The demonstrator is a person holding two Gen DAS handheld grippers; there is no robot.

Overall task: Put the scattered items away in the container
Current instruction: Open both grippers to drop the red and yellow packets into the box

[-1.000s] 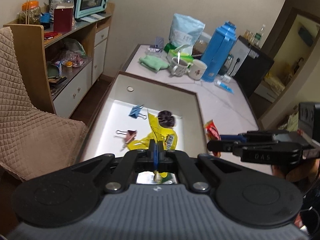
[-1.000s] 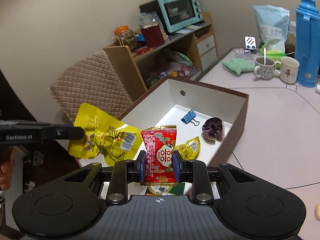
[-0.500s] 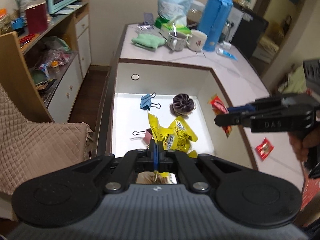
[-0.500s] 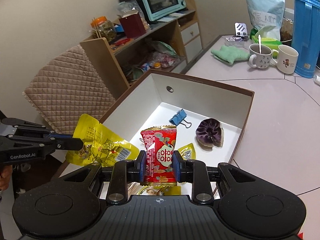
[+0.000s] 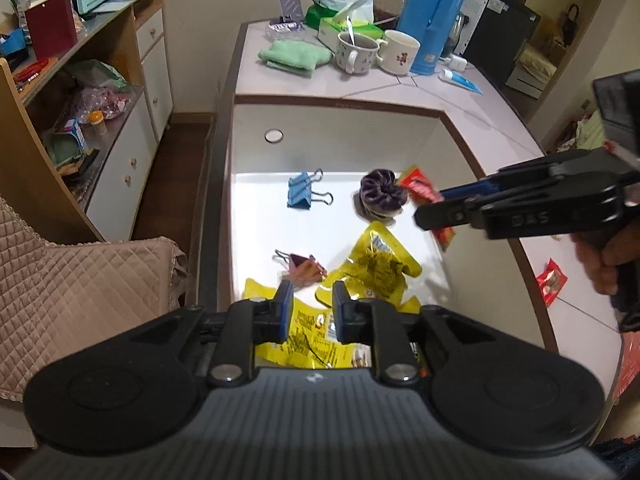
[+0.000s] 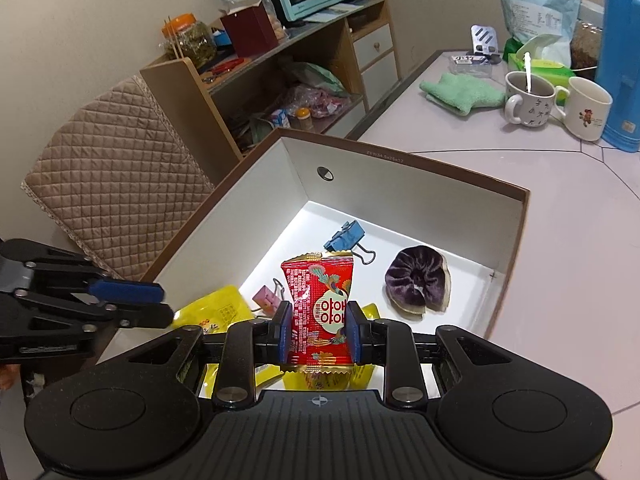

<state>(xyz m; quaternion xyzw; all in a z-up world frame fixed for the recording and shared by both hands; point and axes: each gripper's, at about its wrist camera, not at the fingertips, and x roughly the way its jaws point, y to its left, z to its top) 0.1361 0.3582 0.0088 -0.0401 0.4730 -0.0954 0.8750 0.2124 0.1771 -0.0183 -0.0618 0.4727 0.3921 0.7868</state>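
The brown-rimmed white box (image 5: 340,100) holds a blue binder clip (image 5: 300,196), a purple scrunchie (image 5: 382,196), a pink binder clip (image 5: 304,266) and yellow snack packets (image 5: 376,264). My left gripper (image 5: 308,312) hangs over the box's near end; its jaws are opening, nothing is pinched, and yellow packets lie below the gap. My right gripper (image 6: 318,336) is shut on a red snack packet (image 6: 320,300) held upright above the box (image 6: 400,156). In the left wrist view the right gripper (image 5: 428,212) reaches in from the right. The left gripper (image 6: 160,304) shows at the left in the right wrist view.
A small red packet (image 5: 552,280) lies on the table right of the box. Behind the box stand two mugs (image 5: 356,52), a blue thermos (image 5: 432,16) and a green cloth (image 5: 294,56). A quilted chair (image 5: 80,280) and a shelf unit (image 5: 120,80) stand at the left.
My left gripper opened and let go of the yellow packet, which now lies in the box. Both grippers came down closer over the box. The right one keeps the red packet.
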